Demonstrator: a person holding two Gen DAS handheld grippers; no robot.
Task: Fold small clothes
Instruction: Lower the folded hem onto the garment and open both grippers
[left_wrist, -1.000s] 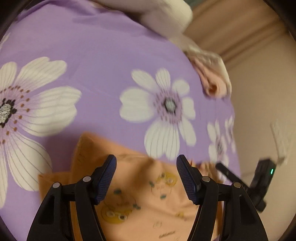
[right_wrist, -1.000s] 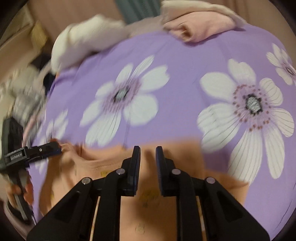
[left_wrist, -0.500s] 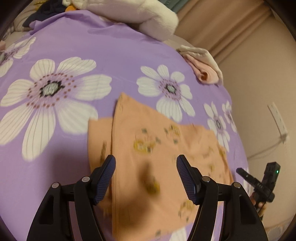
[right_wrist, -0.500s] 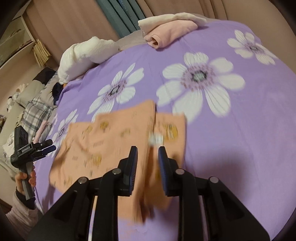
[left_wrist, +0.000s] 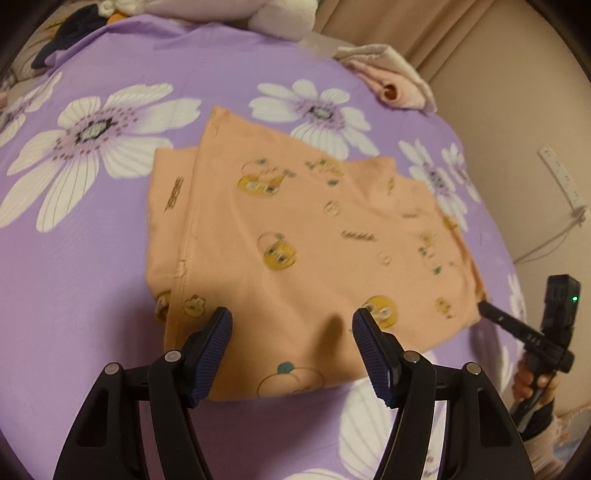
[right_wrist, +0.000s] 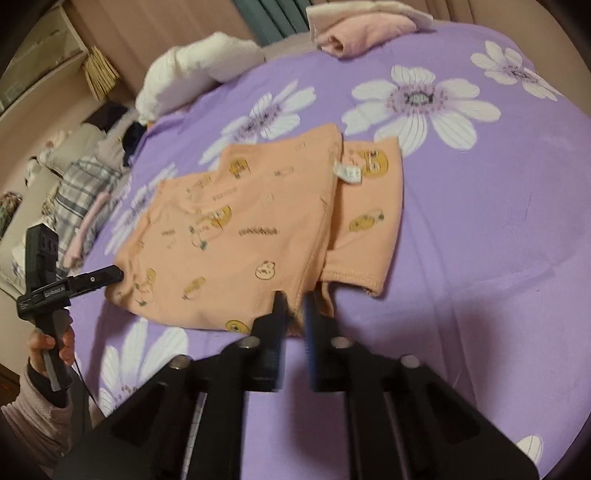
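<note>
Lying on bed: an orange garment printed with yellow cartoon figures rests flat on the purple flowered bedspread, folded so that one panel overlaps another.
Left edge of garment: in the left wrist view a lower layer sticks out past a stitched hem that runs down toward the near edge; bare bedspread spreads wide to the left of it.
Left gripper: jaws wide apart, nothing between them, held above the garment's near edge.
Near edge: the fabric ends just past the left gripper's fingers, with purple bedspread in front of it.
Right corner: in the left wrist view the tip of the right gripper is at the garment's right corner; whether it touches cannot be told.
Right gripper: jaws narrow, a small gap showing, at the garment's near hem; the view is blurred, so whether cloth is pinched cannot be told.
Tag: a small white label sits at the fold line in the right wrist view.
Open room: broad bare bedspread to the right of the garment in the right wrist view.
Far edge of bed: a folded pink and white cloth and a white towel roll lie well apart from the garment.
</note>
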